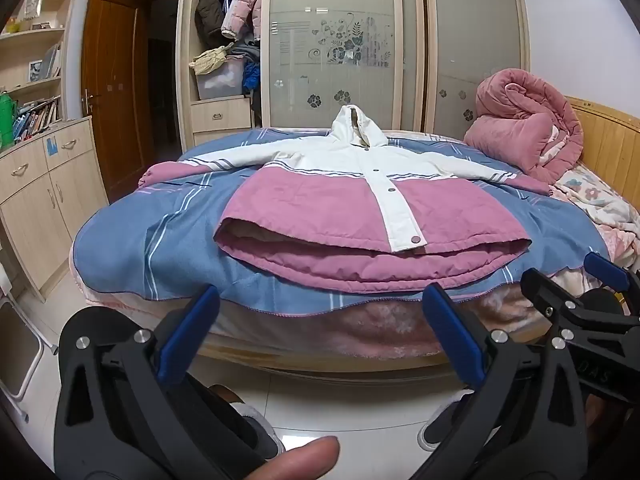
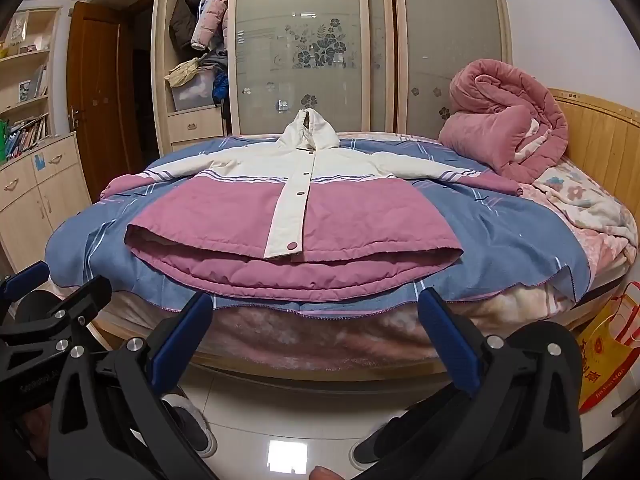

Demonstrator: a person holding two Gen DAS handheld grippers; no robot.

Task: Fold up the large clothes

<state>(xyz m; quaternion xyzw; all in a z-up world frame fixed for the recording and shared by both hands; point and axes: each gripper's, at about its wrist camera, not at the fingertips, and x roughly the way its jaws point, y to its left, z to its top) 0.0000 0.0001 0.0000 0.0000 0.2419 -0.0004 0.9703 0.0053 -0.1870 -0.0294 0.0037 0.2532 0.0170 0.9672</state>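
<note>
Right now a hooded jacket (image 1: 372,200) lies spread flat on the bed, front side up, its white top and hood toward the far edge by the wardrobe (image 1: 340,40) and its pink lower half toward the near edge. Both sleeves stretch out sideways, one toward the left edge and one toward the right. The white button strip runs down the middle, snaps closed. Under the jacket sits a blue striped blanket (image 1: 160,240) that hangs a little over the near edge of the bed (image 1: 320,364). A rolled pink quilt (image 1: 528,128) is heaped in the far right corner against the wooden headboard (image 1: 608,136).

Both tongs hang in the air in front of the near edge, short of the jacket's hem and touching nothing. The left tongs (image 1: 320,312) are spread wide, blue pads apart, with nothing between them. The right tongs (image 2: 316,316) are spread just as wide and also hold nothing. They sit close side by side; each camera catches the other at its edge.

Below, slippers (image 2: 192,428) stand on the shiny tiled floor, and a yellow bag (image 2: 608,352) leans by the right side of the bed
</note>
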